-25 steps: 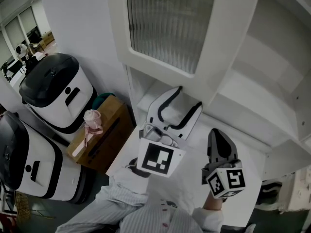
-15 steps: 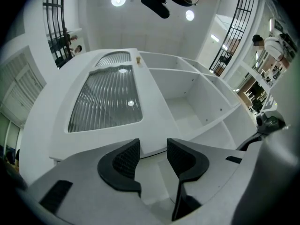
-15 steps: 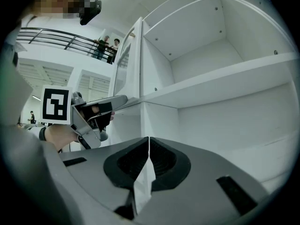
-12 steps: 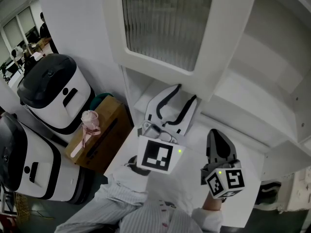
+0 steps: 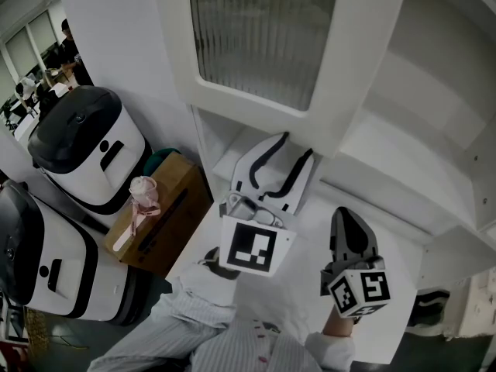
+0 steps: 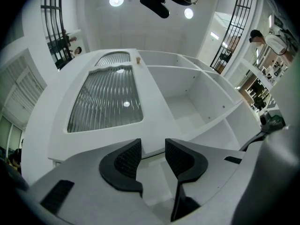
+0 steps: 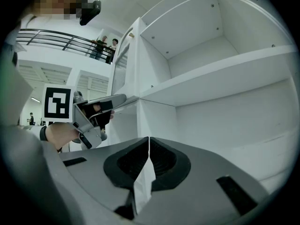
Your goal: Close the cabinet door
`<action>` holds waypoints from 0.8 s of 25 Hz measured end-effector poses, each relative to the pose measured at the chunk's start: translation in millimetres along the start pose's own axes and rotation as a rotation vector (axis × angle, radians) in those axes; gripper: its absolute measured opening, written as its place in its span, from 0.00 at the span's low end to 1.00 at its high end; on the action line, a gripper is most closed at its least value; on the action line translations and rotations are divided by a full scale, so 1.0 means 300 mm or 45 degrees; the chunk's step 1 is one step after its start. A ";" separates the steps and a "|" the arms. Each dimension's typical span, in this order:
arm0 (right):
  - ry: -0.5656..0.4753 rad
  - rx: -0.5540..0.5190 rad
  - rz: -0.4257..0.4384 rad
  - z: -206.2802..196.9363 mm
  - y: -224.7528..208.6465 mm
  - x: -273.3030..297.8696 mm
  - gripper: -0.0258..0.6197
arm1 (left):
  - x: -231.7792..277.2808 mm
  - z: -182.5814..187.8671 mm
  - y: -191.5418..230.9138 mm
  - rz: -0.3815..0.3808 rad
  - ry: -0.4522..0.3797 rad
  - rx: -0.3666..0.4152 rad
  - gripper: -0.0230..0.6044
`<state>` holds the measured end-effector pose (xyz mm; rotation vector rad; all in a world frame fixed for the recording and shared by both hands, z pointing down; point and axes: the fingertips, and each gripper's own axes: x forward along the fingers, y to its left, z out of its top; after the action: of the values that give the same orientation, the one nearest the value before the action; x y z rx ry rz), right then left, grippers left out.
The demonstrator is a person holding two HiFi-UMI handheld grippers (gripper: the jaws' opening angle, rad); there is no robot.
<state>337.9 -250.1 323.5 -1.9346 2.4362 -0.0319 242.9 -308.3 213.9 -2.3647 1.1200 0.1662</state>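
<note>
- Left gripper (image 6: 152, 145): jaws apart, having just been closing. The lower edge of the cabinet door (image 5: 358, 60) runs just ahead of the gap, and the pads are not pressing it.
- The door stands wide open above this gripper, with open shelves (image 7: 211, 74) to its right.
- Right gripper (image 7: 148, 142): jaws together on nothing, facing the shelves.
- The head view cuts off the door's top.
- One door, two grippers.

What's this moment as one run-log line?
cabinet door: open | left hand-held gripper: jaws apart, just closing, nothing gripped | right hand-held gripper: shut, empty
</note>
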 end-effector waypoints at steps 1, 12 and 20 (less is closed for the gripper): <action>-0.001 0.000 -0.002 0.001 -0.002 0.000 0.06 | 0.000 0.000 0.000 0.000 0.000 0.003 0.30; -0.012 -0.006 0.012 0.016 0.017 -0.013 0.06 | -0.006 0.017 0.002 -0.043 -0.025 -0.113 0.30; -0.025 -0.016 0.056 0.036 0.062 -0.033 0.06 | -0.084 0.071 0.018 -0.053 -0.045 -0.164 0.30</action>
<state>322.4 -236.1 312.0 -1.8761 2.4715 0.0031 224.6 -283.1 201.4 -2.4864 1.0713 0.2715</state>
